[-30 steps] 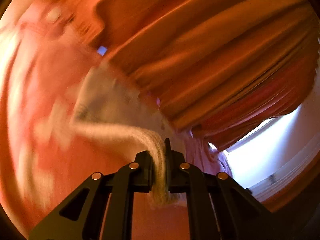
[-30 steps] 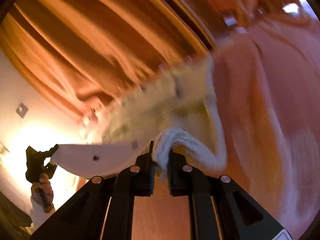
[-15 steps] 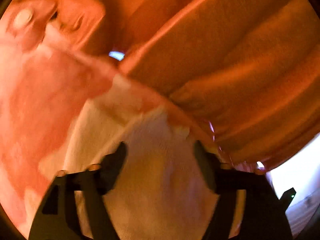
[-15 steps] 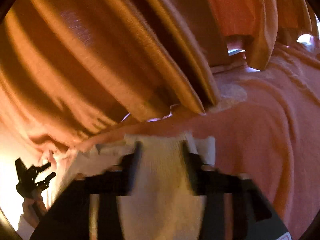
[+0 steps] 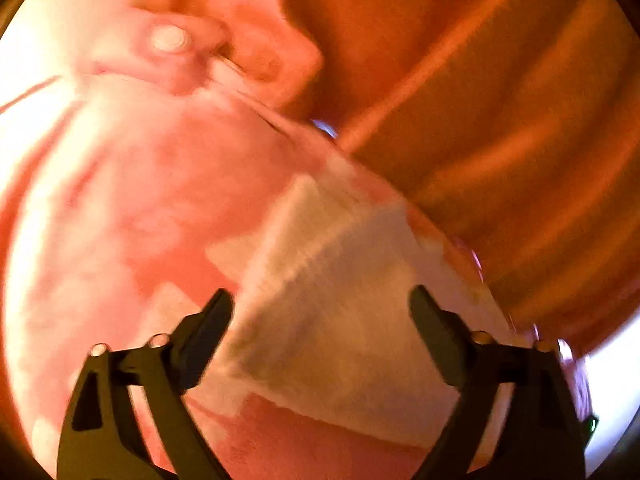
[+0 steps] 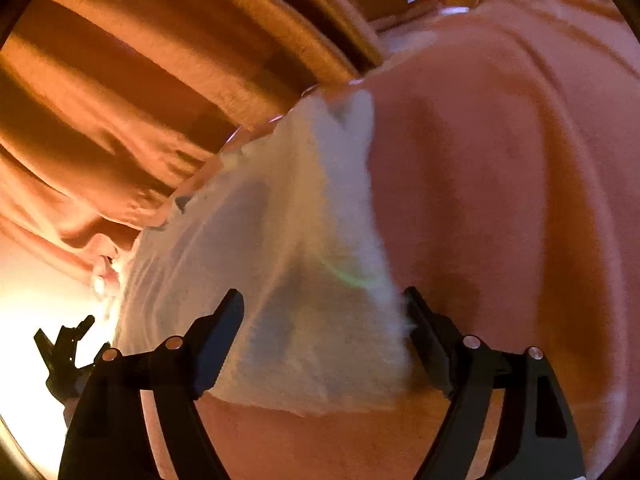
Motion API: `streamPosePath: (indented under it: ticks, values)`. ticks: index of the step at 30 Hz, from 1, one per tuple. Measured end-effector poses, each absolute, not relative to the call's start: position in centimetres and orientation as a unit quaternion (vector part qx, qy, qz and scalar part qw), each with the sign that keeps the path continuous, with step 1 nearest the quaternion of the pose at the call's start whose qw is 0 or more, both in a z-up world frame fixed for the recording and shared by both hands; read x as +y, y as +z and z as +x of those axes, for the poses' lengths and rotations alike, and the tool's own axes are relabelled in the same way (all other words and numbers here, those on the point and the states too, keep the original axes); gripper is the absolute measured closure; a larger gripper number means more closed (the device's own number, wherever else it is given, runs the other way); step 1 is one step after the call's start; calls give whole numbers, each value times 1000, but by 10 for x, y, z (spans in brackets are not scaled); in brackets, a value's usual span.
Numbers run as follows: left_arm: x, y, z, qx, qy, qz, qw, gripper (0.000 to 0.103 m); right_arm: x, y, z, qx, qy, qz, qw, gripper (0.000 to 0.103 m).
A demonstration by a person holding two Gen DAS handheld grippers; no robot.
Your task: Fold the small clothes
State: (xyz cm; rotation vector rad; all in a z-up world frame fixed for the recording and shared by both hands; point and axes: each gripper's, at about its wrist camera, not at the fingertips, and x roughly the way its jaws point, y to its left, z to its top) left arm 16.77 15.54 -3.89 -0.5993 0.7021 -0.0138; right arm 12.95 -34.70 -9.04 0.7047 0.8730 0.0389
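Both jaws just opened wide: left hand-held gripper [image 5: 320,332] and right hand-held gripper [image 6: 322,334] dropped the small white knit garment [image 5: 340,312] onto the pink bedspread [image 5: 120,220]; fold laid.

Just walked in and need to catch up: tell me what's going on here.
A person with a handheld gripper in each hand is folding a small white garment on a pink cover. The left gripper and right gripper have just been opening; both stand wide, with the cloth lying between the jaws, released, beside orange curtains.
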Motion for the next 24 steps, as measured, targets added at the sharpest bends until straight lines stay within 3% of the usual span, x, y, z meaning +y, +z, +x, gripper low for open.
streamPosePath:
  ticks: [4, 7, 9, 10, 11, 12, 16, 17, 24]
  values:
    - [156, -74, 188, 435, -29, -308, 846, 8, -338, -92, 134, 406, 18, 330, 852, 23]
    - [156, -84, 192, 431, -25, -305, 849, 10, -337, -89, 140, 402, 25, 349, 846, 23]
    - [162, -86, 195, 433, -26, -328, 839, 24, -338, -87, 145, 395, 41, 369, 840, 27]
    - [166, -89, 197, 437, -35, -345, 830, 56, -337, -86, 149, 396, 47, 370, 839, 44]
    - [170, -91, 198, 448, -44, -359, 817, 78, -336, -83, 153, 401, 50, 363, 840, 69]
    - [179, -95, 197, 456, -63, -398, 794, 79, -335, -81, 156, 407, 52, 358, 839, 78]
    - [190, -58, 163, 447, -86, -381, 805, 94, -339, -53, 149, 409, 75, 339, 844, 82]
    - [192, -48, 152, 445, -93, -367, 812, 103, -339, -41, 140, 409, 86, 326, 848, 82]
    - [208, -26, 68, 467, -116, -314, 818, 103, -316, -27, 71, 457, 117, 263, 842, 83]
